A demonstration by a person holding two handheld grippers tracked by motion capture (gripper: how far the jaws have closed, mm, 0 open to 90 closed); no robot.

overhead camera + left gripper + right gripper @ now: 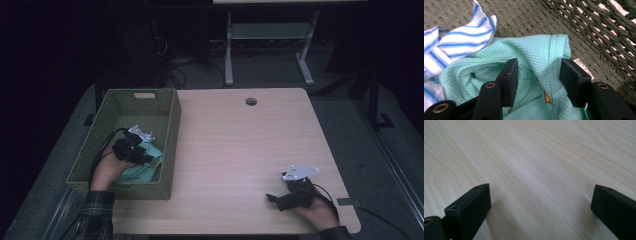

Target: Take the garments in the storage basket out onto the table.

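Note:
A mint green waffle cloth (146, 169) (536, 47) lies in the woven olive basket (172, 145) at the table's left. My left gripper (146, 156) (539, 67) reaches down into the basket, and its jaws stand part open on either side of a raised fold of the green cloth, without visibly pinching it. A blue-and-white striped cloth (461, 40) lies beside the green one on the basket floor (529, 15). My right gripper (270, 198) (540, 192) rests low over the bare wooden table (536, 157) at the front right, jaws wide apart with nothing between them.
The light wood table (240, 140) has a round cable hole (251, 101) near its far edge. The basket's woven wall (599, 27) rises close on the right of the left gripper. A white desk frame (270, 45) stands beyond the table.

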